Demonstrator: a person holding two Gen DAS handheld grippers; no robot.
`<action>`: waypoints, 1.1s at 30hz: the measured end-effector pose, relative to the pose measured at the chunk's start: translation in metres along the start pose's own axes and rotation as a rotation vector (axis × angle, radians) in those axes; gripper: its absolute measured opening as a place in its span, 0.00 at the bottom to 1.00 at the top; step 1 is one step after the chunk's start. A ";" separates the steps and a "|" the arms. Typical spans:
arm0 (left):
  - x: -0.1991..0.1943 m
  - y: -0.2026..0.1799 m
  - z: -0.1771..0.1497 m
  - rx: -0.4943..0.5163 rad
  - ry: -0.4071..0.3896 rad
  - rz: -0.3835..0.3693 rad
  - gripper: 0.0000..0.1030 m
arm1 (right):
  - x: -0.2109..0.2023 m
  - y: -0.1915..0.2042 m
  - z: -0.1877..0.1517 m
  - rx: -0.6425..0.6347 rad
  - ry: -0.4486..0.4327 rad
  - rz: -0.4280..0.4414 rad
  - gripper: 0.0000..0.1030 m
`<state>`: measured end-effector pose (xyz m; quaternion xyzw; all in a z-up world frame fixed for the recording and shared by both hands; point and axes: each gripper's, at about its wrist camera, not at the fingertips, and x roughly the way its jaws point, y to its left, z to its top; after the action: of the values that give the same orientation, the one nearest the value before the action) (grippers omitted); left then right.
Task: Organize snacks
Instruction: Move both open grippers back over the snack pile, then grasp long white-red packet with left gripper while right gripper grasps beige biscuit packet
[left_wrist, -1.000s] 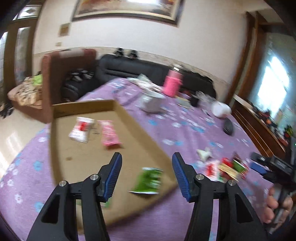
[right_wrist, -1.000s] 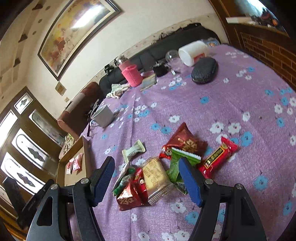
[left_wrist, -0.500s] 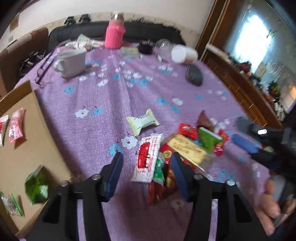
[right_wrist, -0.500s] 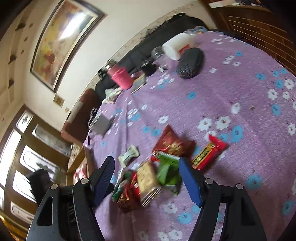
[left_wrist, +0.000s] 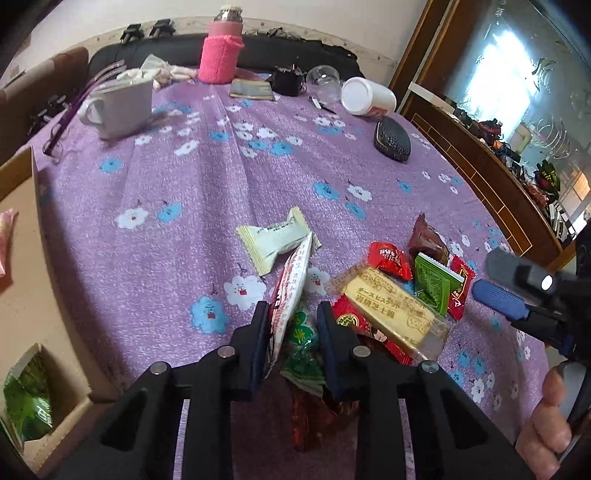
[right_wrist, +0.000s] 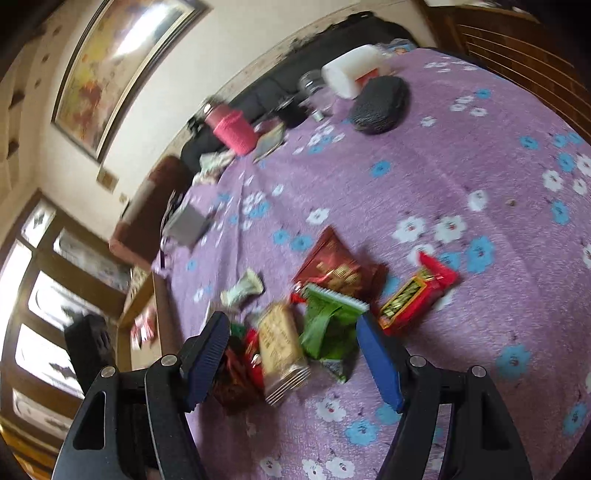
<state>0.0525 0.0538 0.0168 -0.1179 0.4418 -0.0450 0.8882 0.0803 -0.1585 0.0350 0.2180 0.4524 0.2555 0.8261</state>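
Left gripper (left_wrist: 291, 314) swung from cardboard box (left_wrist: 22, 177) — green packet (left_wrist: 22, 398) inside — closing around white-red packet (left_wrist: 291, 280).

Snacks, loose pile on purple flowered desk cloth:

- White-and-red packet (left_wrist: 291, 284): long, tipped up on edge, its lower end between the jaws of the closing left tool (left_wrist: 291, 325).
- Green-and-white wrapper (left_wrist: 301, 347): crumpled, partly under that packet, also between the jaws.
- Pale green-white packet (left_wrist: 275, 242): flat, just beyond the pile.
- Clear-wrapped biscuit pack (left_wrist: 391, 308): tan, printed, lying diagonally atop red wrappers.
- Small red packet (left_wrist: 389, 258): just behind the biscuits.
- Green sachet (left_wrist: 434, 286): tilted, white top edge.
- Dark red pouch (left_wrist: 426, 242): farthest back.
- Red bar (right_wrist: 417, 295): gold panel, flat, right of the pile.
- Green packet (left_wrist: 27, 402): in the cardboard box (left_wrist: 22, 177), near corner.
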 end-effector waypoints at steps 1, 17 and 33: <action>-0.002 0.000 0.000 0.000 -0.004 -0.008 0.24 | 0.003 0.004 -0.002 -0.028 0.008 -0.002 0.73; -0.007 0.016 0.002 -0.079 0.004 -0.082 0.30 | 0.023 0.043 -0.016 -0.288 -0.006 -0.084 0.59; -0.001 0.012 0.006 -0.030 -0.026 0.007 0.11 | 0.054 0.057 -0.024 -0.399 0.107 -0.174 0.43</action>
<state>0.0566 0.0669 0.0177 -0.1302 0.4313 -0.0339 0.8921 0.0721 -0.0778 0.0227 -0.0034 0.4534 0.2787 0.8466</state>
